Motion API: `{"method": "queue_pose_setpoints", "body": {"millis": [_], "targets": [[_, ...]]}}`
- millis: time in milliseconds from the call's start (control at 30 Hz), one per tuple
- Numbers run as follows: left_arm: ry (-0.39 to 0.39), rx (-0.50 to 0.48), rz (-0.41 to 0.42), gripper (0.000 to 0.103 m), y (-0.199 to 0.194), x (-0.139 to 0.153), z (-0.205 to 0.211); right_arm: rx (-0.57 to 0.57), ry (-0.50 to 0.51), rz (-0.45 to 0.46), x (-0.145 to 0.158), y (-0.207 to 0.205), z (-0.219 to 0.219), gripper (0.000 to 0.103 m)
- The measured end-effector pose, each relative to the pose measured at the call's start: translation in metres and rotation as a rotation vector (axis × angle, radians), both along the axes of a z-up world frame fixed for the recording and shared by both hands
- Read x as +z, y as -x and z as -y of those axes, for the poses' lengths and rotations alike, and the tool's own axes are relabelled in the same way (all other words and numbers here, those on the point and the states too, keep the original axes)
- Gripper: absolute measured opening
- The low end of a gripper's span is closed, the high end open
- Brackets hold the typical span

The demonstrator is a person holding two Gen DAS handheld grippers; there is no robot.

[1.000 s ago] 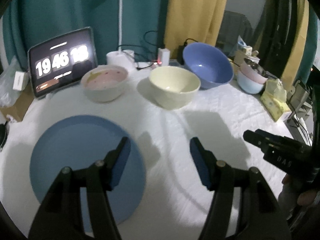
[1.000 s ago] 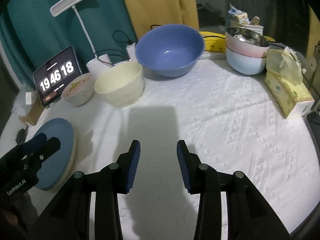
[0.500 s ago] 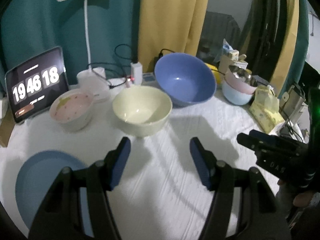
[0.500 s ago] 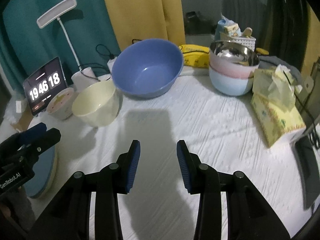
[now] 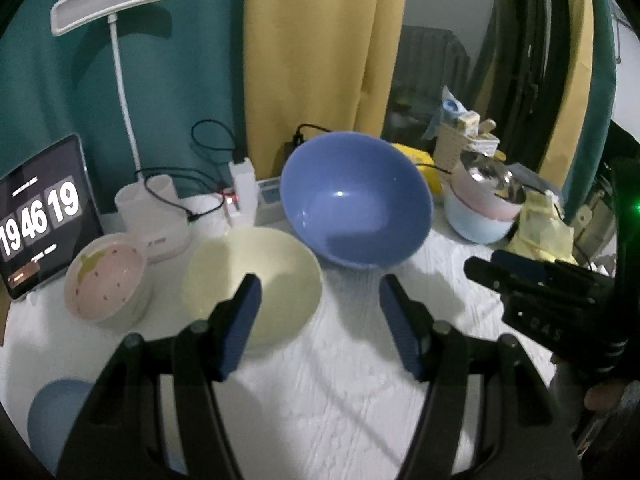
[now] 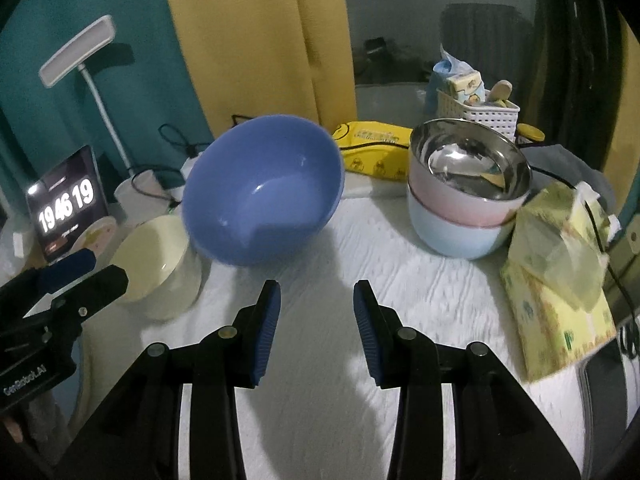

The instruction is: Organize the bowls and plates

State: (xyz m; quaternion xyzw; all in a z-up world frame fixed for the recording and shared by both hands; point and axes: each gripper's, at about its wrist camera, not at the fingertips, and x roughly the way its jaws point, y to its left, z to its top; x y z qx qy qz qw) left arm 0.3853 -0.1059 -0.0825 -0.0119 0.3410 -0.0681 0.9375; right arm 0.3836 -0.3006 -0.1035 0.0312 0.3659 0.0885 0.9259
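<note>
Fingers of both grippers stand apart, empty, over quilted white cloth [image 6: 420,280] near glossy round bowls.

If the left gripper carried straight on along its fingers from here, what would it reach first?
Probably the cream bowl: the open left gripper points down at the white tablecloth by that bowl's right rim, with the big blue bowl just behind. Depth is hard to judge, so it might meet cloth first.
</note>
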Motion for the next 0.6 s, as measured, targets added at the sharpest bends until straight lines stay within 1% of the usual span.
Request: {"method": "queue_pose_setpoints", "body": {"millis": [100, 200, 400, 600], "targets": [[0.004, 0.002, 0.015, 0.063, -0.013, -0.001, 0.001, -0.002, -0.013, -0.001, -0.005, -0.019, 0.001, 0.042], [0.005, 0.008, 0.013, 0.063, -0.029, -0.007, 0.002, -0.001, -0.029, -0.006, -0.01, -0.033, -0.001, 0.046], [0.01, 0.023, -0.002, 0.063, -0.054, -0.019, 0.002, -0.013, -0.047, -0.016, -0.023, -0.061, -0.005, 0.046], [-0.006, 0.037, -0.01, 0.063, -0.071, -0.026, 0.006, -0.027, -0.042, -0.055, -0.044, -0.08, -0.006, 0.046]]}}
